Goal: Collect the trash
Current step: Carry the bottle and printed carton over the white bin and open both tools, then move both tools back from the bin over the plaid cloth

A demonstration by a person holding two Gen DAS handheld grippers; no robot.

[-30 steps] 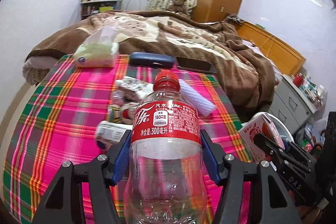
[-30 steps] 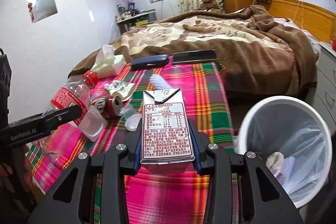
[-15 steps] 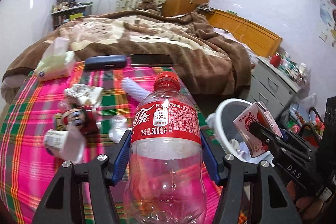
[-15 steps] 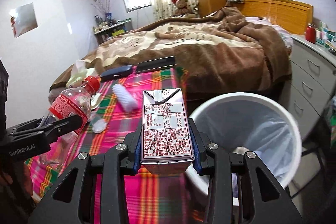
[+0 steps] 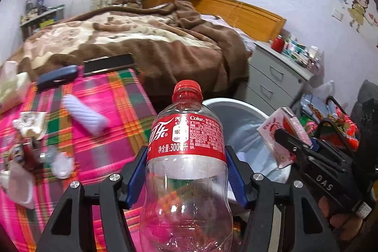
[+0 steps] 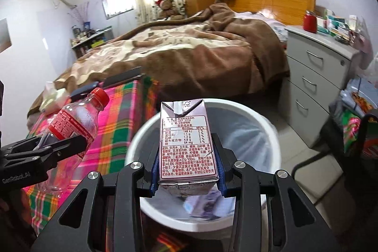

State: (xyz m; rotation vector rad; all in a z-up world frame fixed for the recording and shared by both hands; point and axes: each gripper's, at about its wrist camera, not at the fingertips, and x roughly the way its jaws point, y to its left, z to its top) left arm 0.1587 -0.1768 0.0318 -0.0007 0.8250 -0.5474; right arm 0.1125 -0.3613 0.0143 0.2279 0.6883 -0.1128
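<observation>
My left gripper (image 5: pixel 186 178) is shut on an empty clear Coke bottle (image 5: pixel 186 157) with a red cap and label, held at the table's right edge beside the bin; it also shows in the right wrist view (image 6: pixel 70 126). My right gripper (image 6: pixel 187 171) is shut on a small drink carton (image 6: pixel 187 145) and holds it upright right over the white trash bin (image 6: pixel 271 134). The bin (image 5: pixel 236 105) has a plastic liner with some trash inside. The carton (image 5: pixel 283 134) also shows in the left wrist view.
The plaid-covered table (image 5: pixel 113 110) holds more litter: a white ridged bottle (image 5: pixel 85 115), crumpled wrappers (image 5: pixel 30 124), a small can and cups at the left. A dark case (image 5: pixel 56 77), a phone (image 5: pixel 108 63) and a tissue pack lie at the far edge. A bed stands behind; grey drawers (image 6: pixel 314 77) at the right.
Both grippers have swung right from over the table toward the bin. The carton now hangs over the bin's opening and the bottle is at the table's right edge.
</observation>
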